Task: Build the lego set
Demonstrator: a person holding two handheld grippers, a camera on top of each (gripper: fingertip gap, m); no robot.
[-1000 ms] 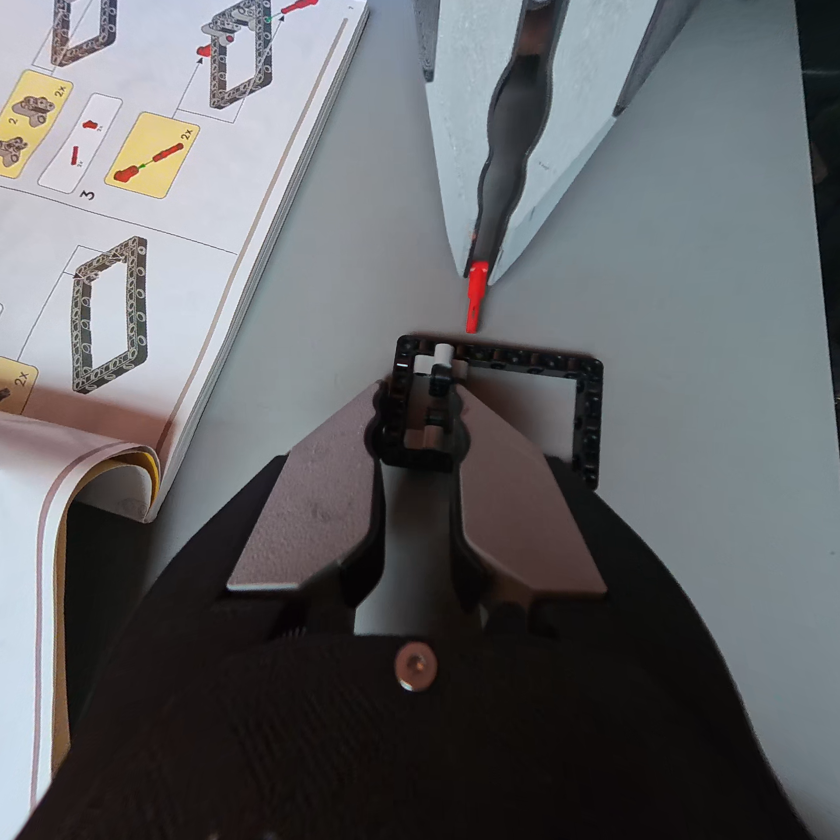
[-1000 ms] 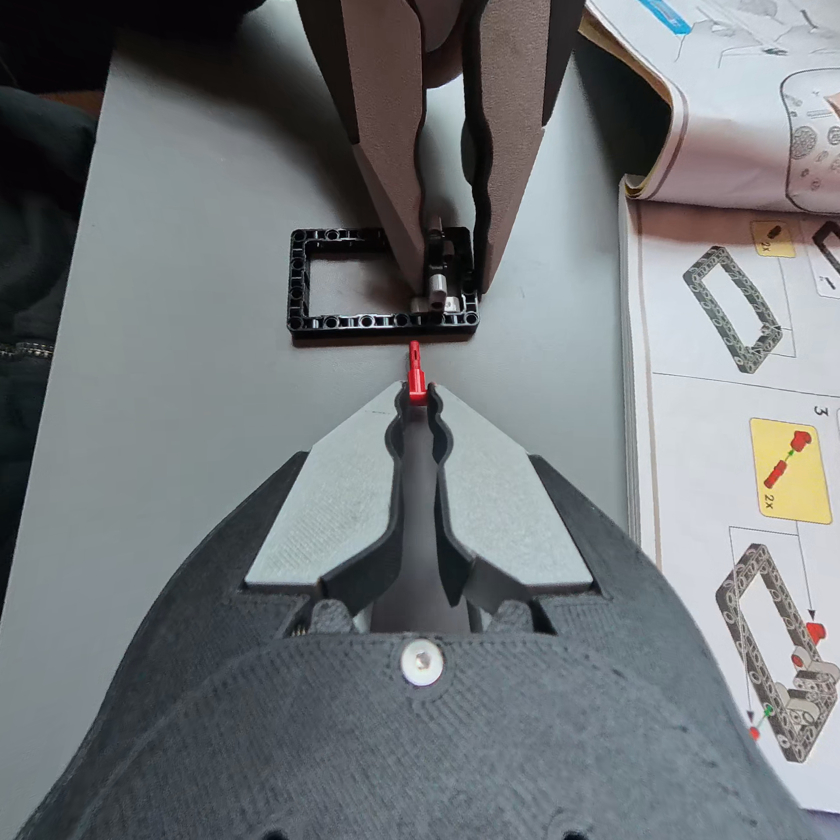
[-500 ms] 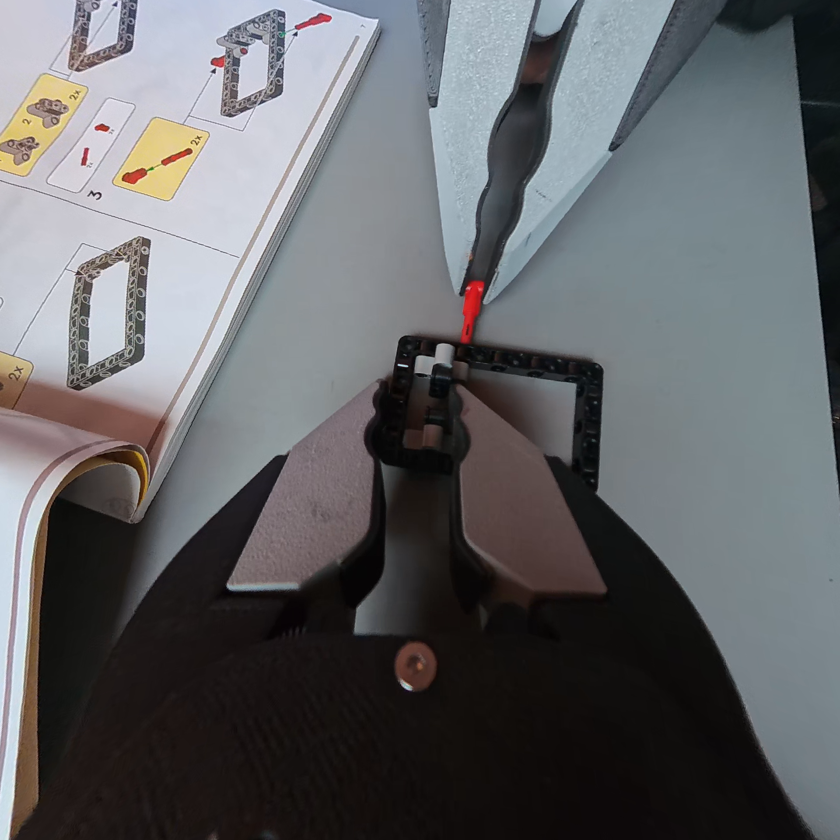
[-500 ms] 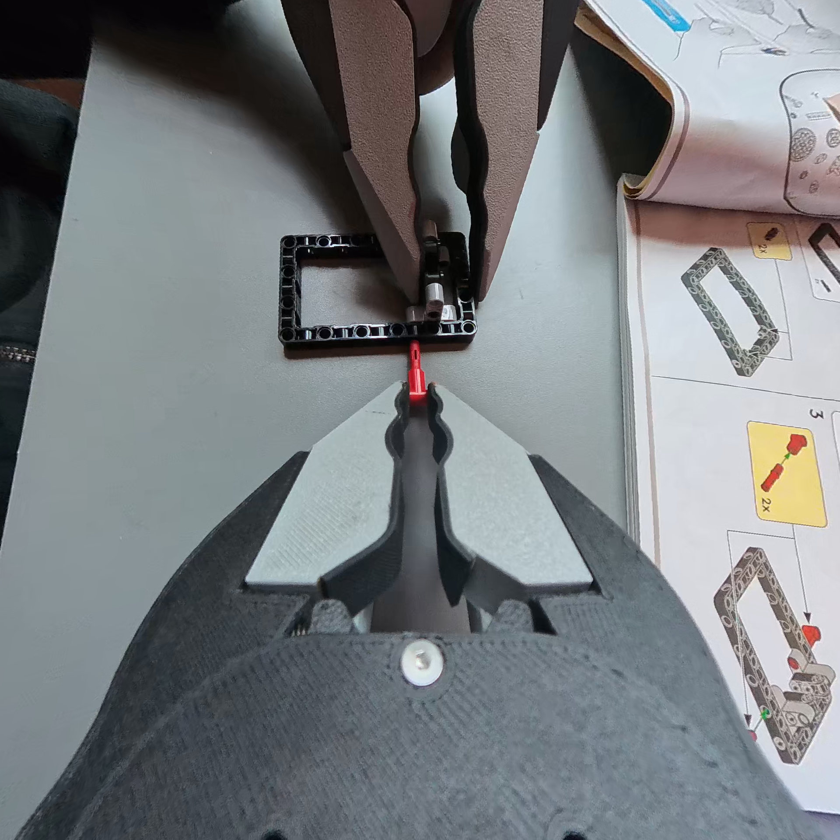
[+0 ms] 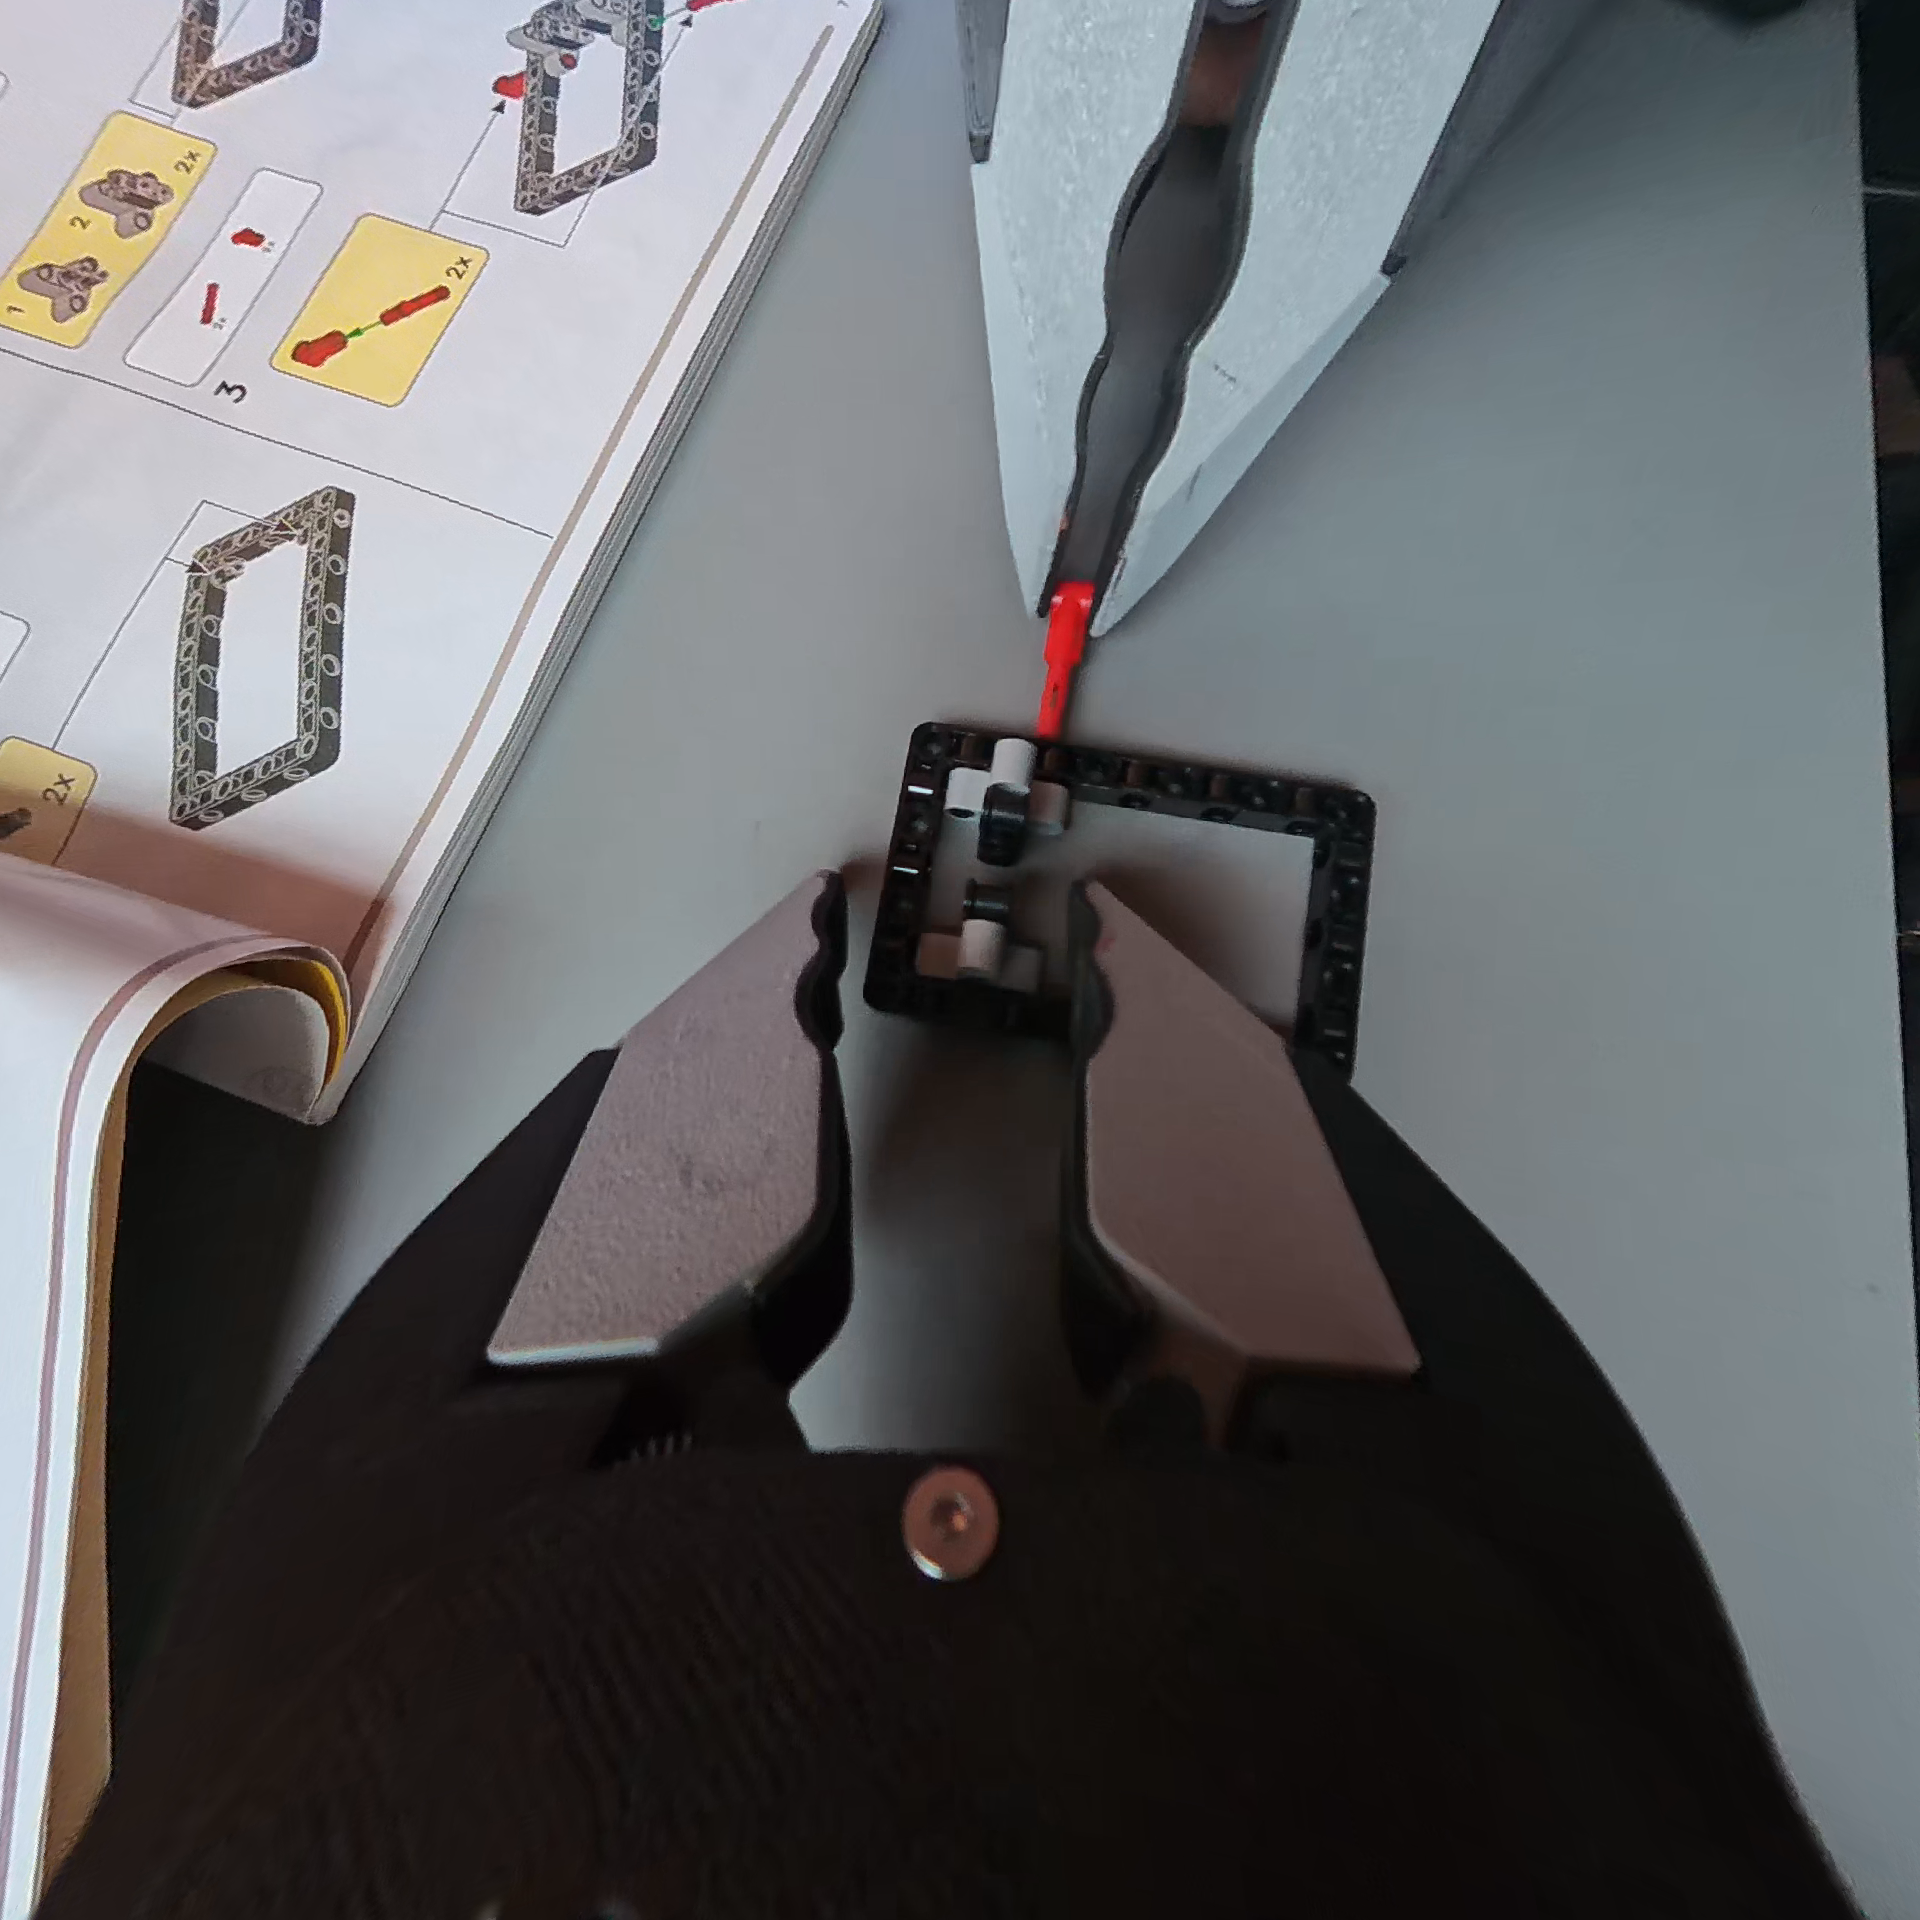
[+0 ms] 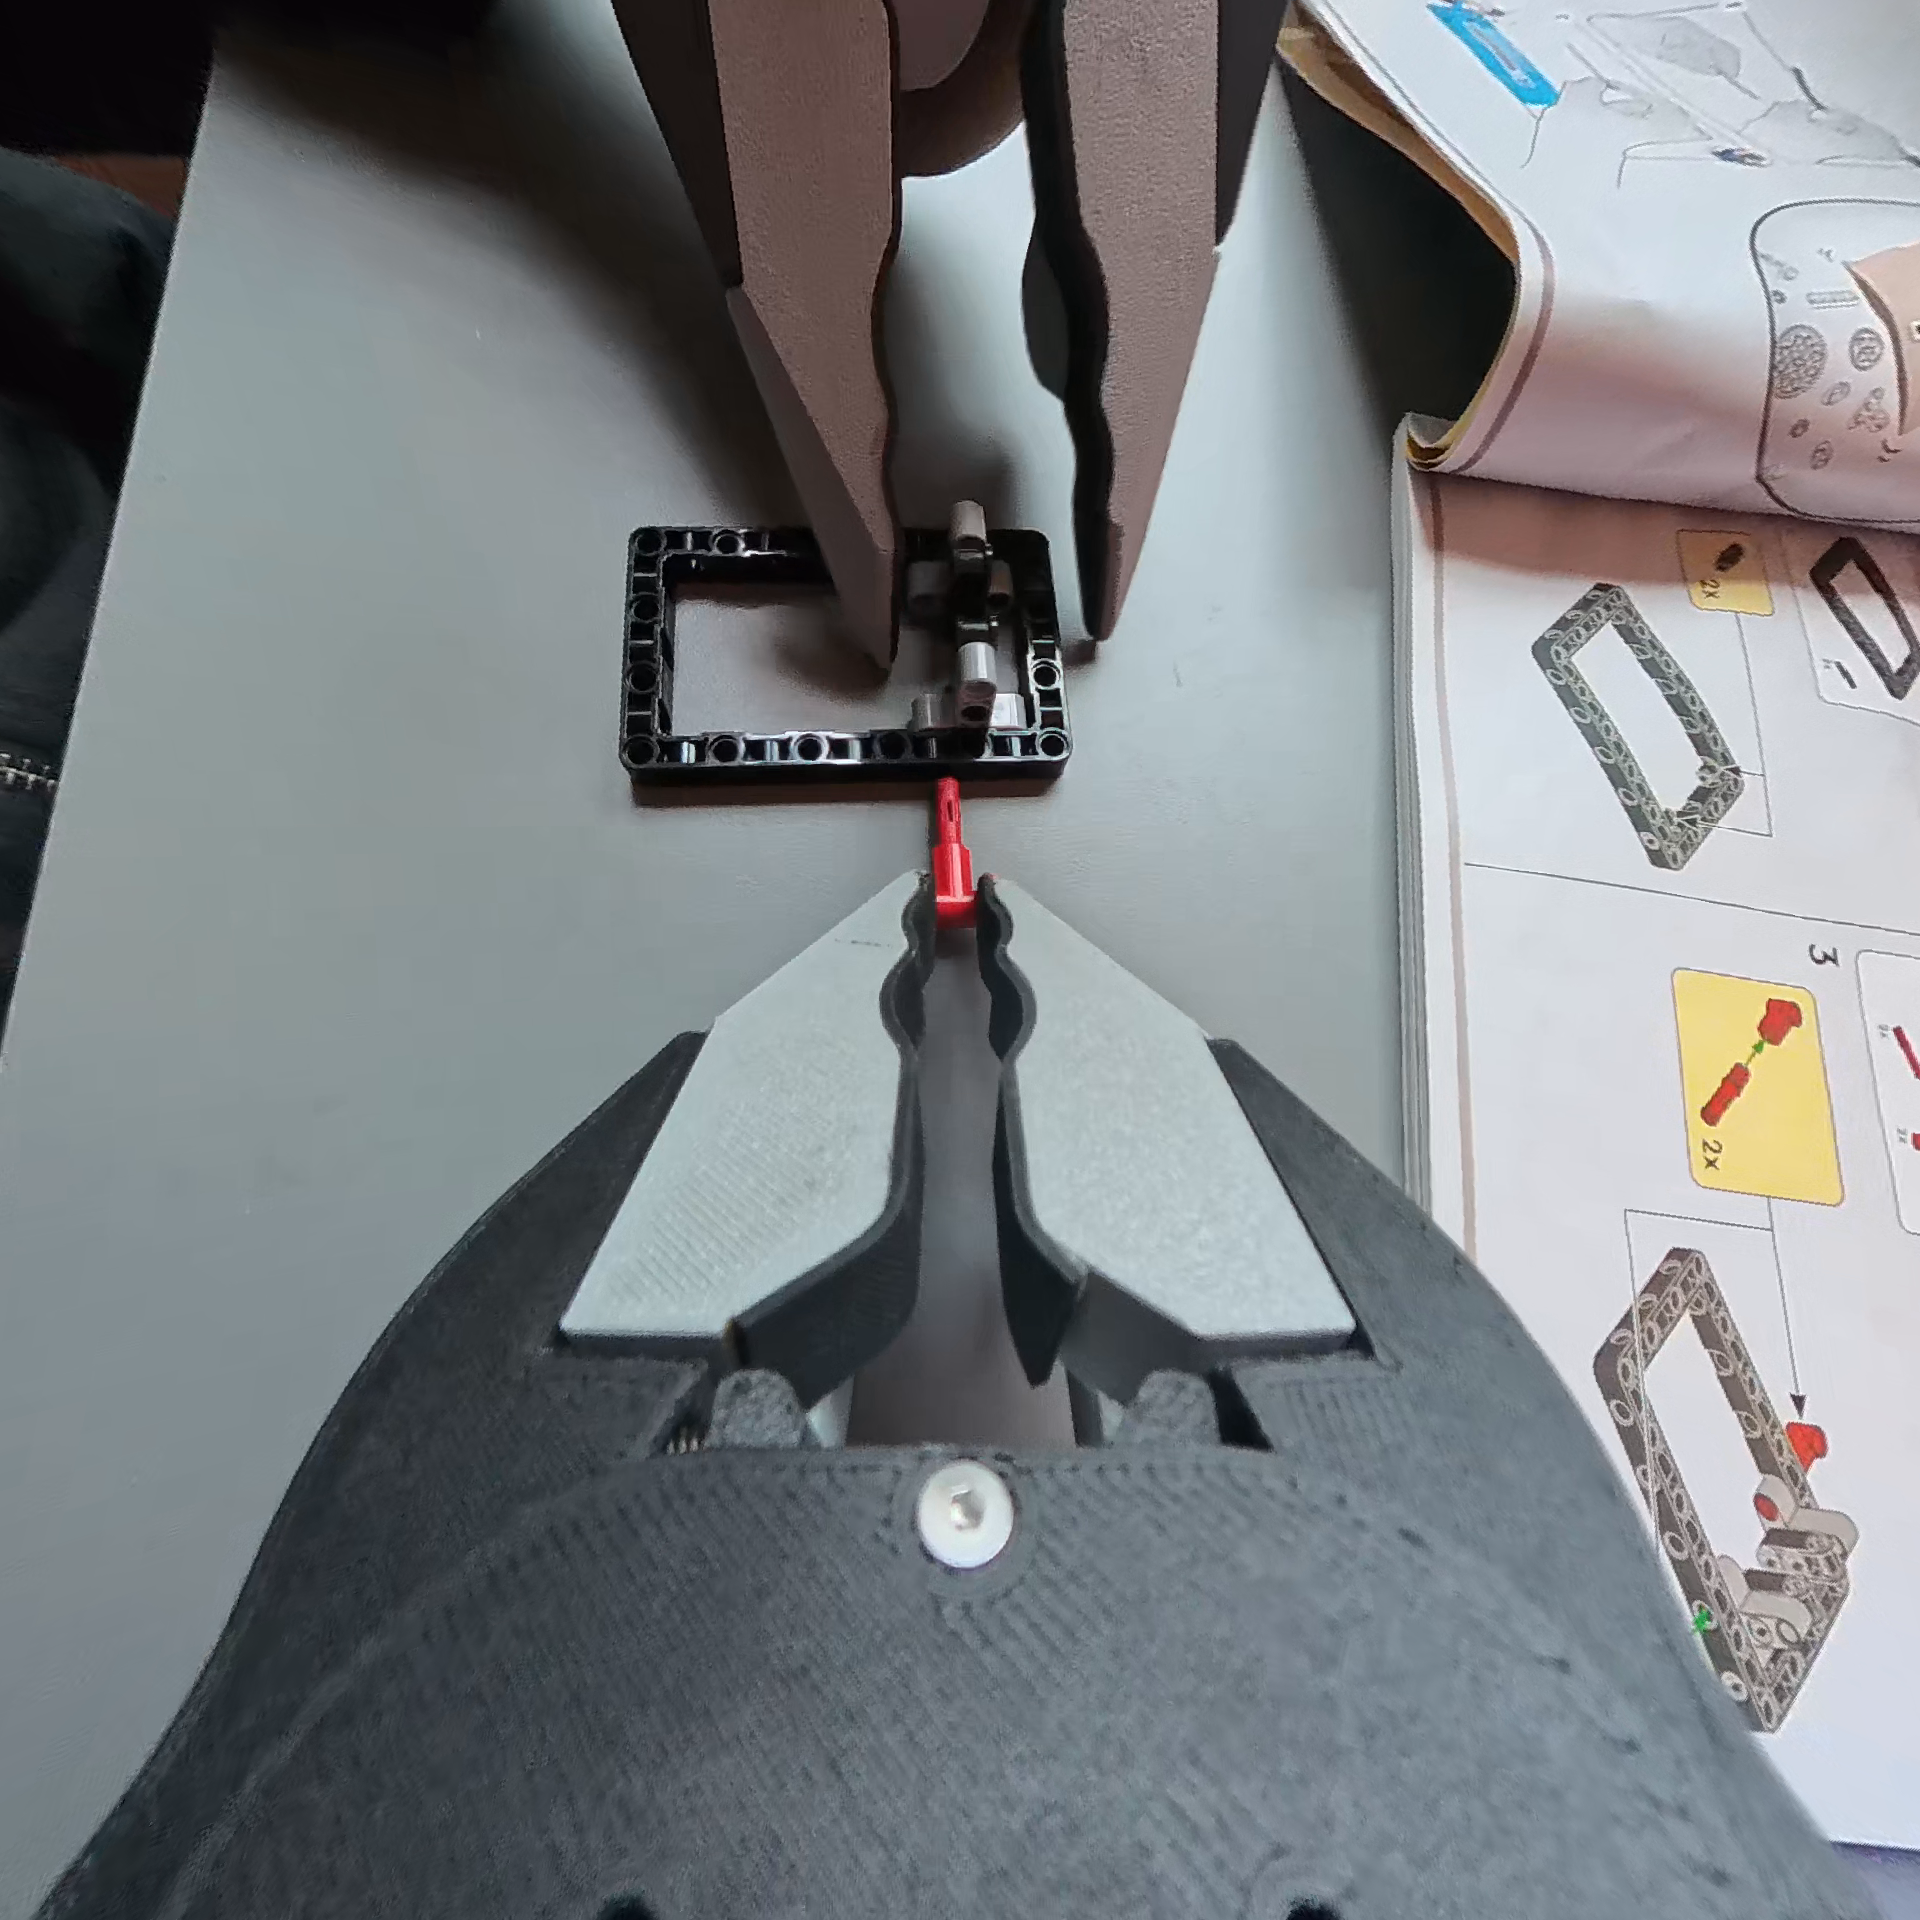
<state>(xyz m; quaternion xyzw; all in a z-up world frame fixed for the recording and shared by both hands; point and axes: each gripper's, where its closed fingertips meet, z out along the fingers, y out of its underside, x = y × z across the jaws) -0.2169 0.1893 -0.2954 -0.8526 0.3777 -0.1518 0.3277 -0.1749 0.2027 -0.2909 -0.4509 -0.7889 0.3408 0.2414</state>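
Note:
A black rectangular frame (image 5: 1195,784) lies flat on the grey table, with grey and black connector pieces (image 5: 1013,774) fitted inside one end. My left gripper (image 5: 958,909) is open, its brown fingers straddling that end, one inside the frame and one outside. My right gripper (image 6: 951,899) is shut on a red pin (image 6: 948,852), whose tip touches the outer side of the frame's long beam (image 6: 831,748) next to the connectors (image 6: 975,681). The red pin (image 5: 1062,655) and the grey right gripper (image 5: 1081,608) also show in the left wrist view, and the left gripper (image 6: 987,634) in the right wrist view.
An open instruction booklet (image 5: 343,436) lies beside the frame, also in the right wrist view (image 6: 1662,831), with a curled page near the left gripper. The table edge (image 5: 1865,935) runs along the far side of the frame. Some 5 cm of space lies between my two pairs of fingers.
My left gripper has opened and let go of the frame's end. My right gripper has brought the red pin forward until its tip meets the frame's beam.

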